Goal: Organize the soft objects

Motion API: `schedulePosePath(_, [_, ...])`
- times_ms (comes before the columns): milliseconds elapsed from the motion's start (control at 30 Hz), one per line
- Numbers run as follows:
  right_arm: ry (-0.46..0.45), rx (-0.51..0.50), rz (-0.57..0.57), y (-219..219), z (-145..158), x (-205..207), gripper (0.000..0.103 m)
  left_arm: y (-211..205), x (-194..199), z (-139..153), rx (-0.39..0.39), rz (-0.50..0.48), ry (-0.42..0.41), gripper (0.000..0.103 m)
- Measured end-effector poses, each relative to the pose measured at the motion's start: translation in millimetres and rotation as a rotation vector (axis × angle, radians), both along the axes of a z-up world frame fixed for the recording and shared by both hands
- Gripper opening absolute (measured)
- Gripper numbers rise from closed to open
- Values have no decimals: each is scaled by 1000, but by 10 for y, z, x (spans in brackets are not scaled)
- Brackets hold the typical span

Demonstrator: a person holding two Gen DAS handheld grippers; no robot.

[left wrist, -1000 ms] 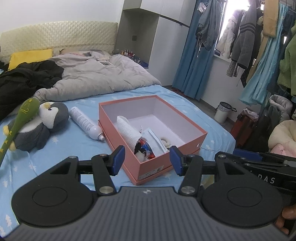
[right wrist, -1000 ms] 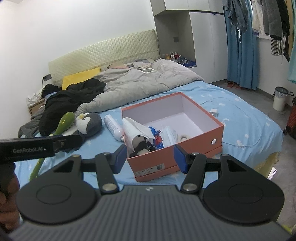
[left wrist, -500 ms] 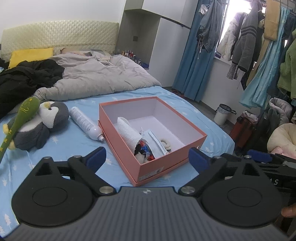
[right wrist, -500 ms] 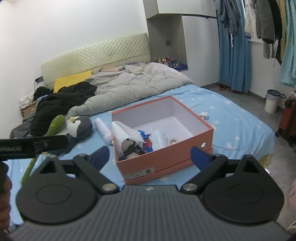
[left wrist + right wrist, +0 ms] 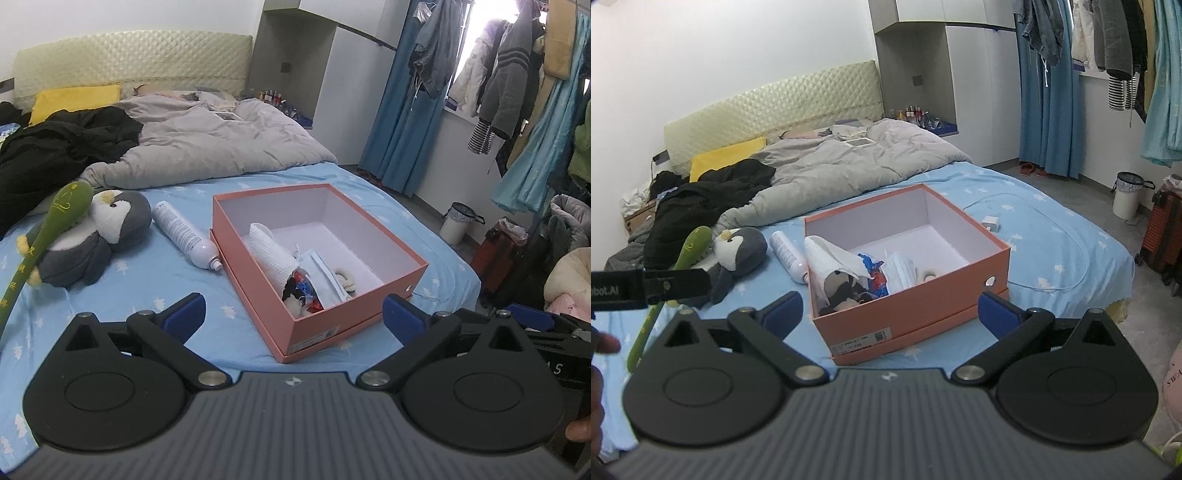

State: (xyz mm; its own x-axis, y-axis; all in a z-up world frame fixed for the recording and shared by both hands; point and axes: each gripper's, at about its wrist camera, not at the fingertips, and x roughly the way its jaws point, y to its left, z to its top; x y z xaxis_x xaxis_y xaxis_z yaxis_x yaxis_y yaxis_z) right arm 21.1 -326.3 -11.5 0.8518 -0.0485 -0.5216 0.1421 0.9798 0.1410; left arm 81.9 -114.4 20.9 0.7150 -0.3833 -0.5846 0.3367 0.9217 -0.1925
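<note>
An open pink box [image 5: 388,291] [image 5: 923,299] sits on the blue bed and holds a white cloth [image 5: 273,251], a panda toy [image 5: 842,291], a face mask [image 5: 328,277] and small items. A grey penguin plush [image 5: 96,236] [image 5: 738,247] and a green plush stick [image 5: 48,232] [image 5: 690,247] lie left of the box. A white spray bottle [image 5: 184,236] [image 5: 786,254] lies between them. My left gripper [image 5: 293,317] and right gripper [image 5: 890,312] are open and empty, held before the box.
A grey duvet [image 5: 207,147] and black clothes [image 5: 55,147] cover the bed's far half. A charger and cable [image 5: 991,223] lie right of the box. Hanging clothes [image 5: 517,92], a bin [image 5: 1126,195] and a suitcase [image 5: 1163,236] stand at the right.
Both grippers opened wide from a narrower gap. Both views pulled back slightly from the box.
</note>
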Motion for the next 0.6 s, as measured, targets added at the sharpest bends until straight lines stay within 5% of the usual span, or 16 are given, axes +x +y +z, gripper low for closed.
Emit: schedulePosePath(600, [12, 11, 9, 19, -46, 3, 103, -1, -46, 15, 8, 3, -15, 103])
